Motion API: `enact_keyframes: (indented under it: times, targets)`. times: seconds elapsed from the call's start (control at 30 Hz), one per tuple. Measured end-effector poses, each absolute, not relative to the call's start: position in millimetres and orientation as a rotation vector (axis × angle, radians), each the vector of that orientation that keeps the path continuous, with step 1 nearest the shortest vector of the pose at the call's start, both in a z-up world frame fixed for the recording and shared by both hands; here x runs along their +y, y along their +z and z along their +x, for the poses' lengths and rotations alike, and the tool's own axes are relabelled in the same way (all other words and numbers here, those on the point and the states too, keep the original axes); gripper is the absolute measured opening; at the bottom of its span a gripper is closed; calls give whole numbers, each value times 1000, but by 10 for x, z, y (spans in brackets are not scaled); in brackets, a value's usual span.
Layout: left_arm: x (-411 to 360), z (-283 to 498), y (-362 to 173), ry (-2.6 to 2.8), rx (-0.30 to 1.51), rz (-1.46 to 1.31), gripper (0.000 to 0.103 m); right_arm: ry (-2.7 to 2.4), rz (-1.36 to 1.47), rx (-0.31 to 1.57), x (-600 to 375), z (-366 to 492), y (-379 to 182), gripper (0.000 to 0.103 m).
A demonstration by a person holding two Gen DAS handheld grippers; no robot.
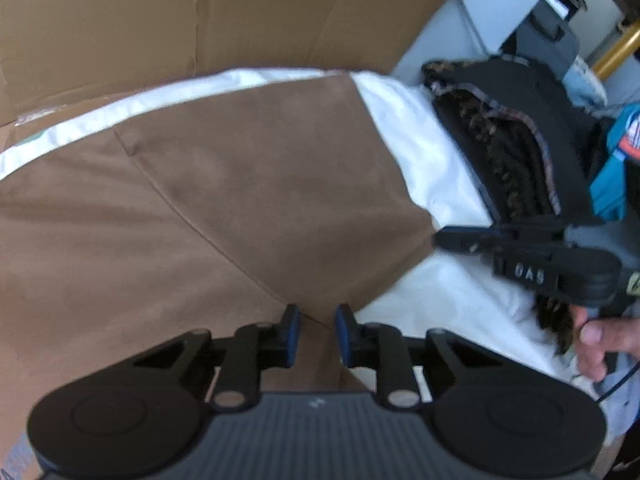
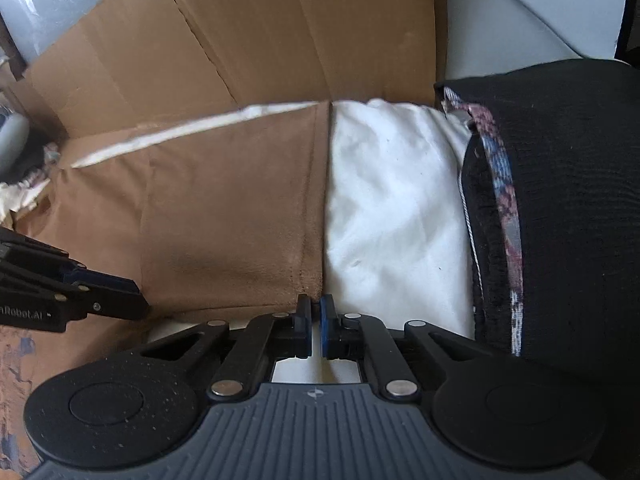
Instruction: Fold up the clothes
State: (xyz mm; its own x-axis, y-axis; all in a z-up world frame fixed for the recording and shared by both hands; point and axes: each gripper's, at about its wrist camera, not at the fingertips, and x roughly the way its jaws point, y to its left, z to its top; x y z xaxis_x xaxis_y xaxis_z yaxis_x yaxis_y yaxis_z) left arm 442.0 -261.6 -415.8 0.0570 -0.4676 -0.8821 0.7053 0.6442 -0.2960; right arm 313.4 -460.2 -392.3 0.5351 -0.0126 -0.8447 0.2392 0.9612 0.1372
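Note:
A brown suede-like garment (image 1: 240,184) (image 2: 232,208) lies spread flat on a white sheet (image 1: 432,168) (image 2: 392,200). My left gripper (image 1: 319,314) sits at the garment's near edge. Its jaws stand a little apart, with a ridge of brown cloth in the gap and the pads not visibly pressing on it. In the right wrist view it shows at the left (image 2: 136,300). My right gripper (image 2: 316,312) is shut on the garment's right-hand corner, where the brown cloth meets the white sheet. The left wrist view shows it from the side (image 1: 438,238), its tip on that corner.
A black garment with patterned trim (image 1: 512,132) (image 2: 568,200) is heaped right of the sheet. Flattened cardboard (image 1: 160,20) (image 2: 280,40) stands behind. A person's hand (image 1: 600,336) holds the right gripper's handle. Teal cloth (image 1: 612,176) lies far right.

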Motion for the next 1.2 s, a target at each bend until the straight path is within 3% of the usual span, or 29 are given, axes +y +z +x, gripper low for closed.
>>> enact_keyframes:
  times: [0.3, 0.43, 0.77, 0.83, 0.9, 1.0, 1.1, 1.2]
  targets:
    - [-2518, 4552, -4300, -867, 1270, 128, 15, 3, 461, 922, -4641, 2830, -3777, 1]
    - [-2464, 4607, -4338, -846, 1290, 57, 11, 117, 516, 950, -4455, 2787, -3870, 14]
    - [-2407, 4548, -4338, -807, 1262, 7, 10, 198, 611, 1022, -4134, 3048, -4194, 15]
    - [-2373, 4527, -4327, -805, 1260, 6, 10, 196, 619, 1034, -4090, 3125, -4226, 23]
    - [-2374, 4518, -4323, -799, 1260, 4, 10, 198, 633, 1045, -4064, 3196, -4258, 23]
    - [-2374, 4514, -4316, -792, 1259, 2, 10, 200, 653, 1066, -4061, 3250, -4291, 20]
    - [-2384, 4514, -4306, -793, 1258, 5, 10, 197, 617, 1091, -4042, 3241, -4265, 1]
    - [-2404, 4508, -4300, -791, 1253, 9, 10, 196, 584, 1100, -4015, 3199, -4204, 0]
